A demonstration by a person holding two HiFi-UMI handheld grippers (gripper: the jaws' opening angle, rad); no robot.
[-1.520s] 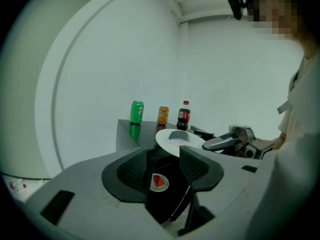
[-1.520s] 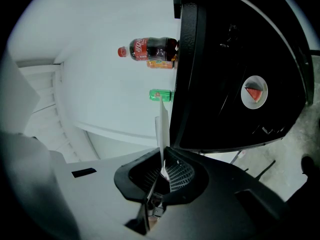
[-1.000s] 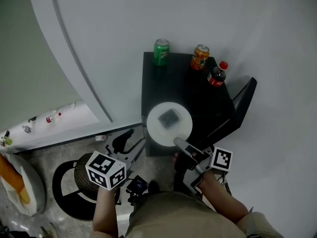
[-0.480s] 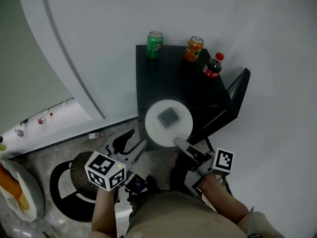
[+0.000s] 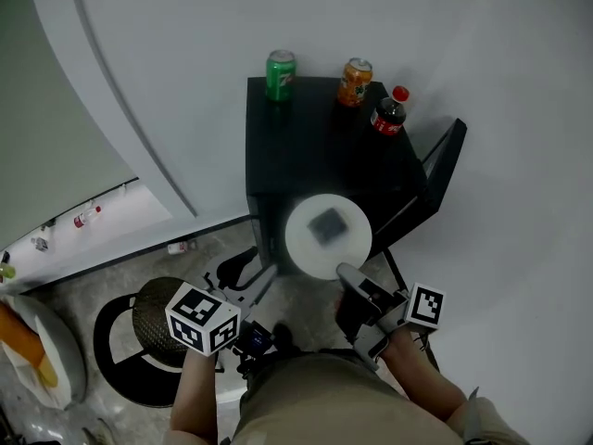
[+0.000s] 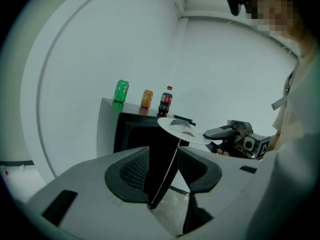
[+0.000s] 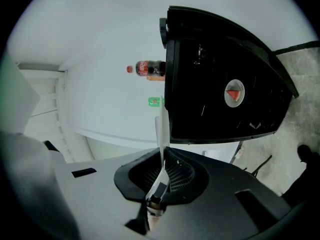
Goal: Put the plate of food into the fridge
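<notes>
Your right gripper [image 5: 349, 273] is clamped on the near rim of the white round plate [image 5: 327, 239]. Its own view shows the plate [image 7: 160, 134] edge-on, pinched between jaws that are almost together. A grey square piece of food [image 5: 326, 225] sits near the middle of the plate. You hold the plate level in the air, just in front of the black boxy fridge [image 5: 315, 151] and not inside it. The fridge door [image 5: 440, 170] stands swung out on the right.

Your left gripper [image 5: 248, 274] hangs low, to the left of the plate and apart from it. Its jaws are wide apart and have just been closing a little. Nothing is between them; its view shows only the fridge front through the gap.

On the fridge top, at the back edge, stand a green can [image 5: 281, 72], an orange can [image 5: 354, 81] and a dark cola bottle with a red cap [image 5: 387, 116].
</notes>
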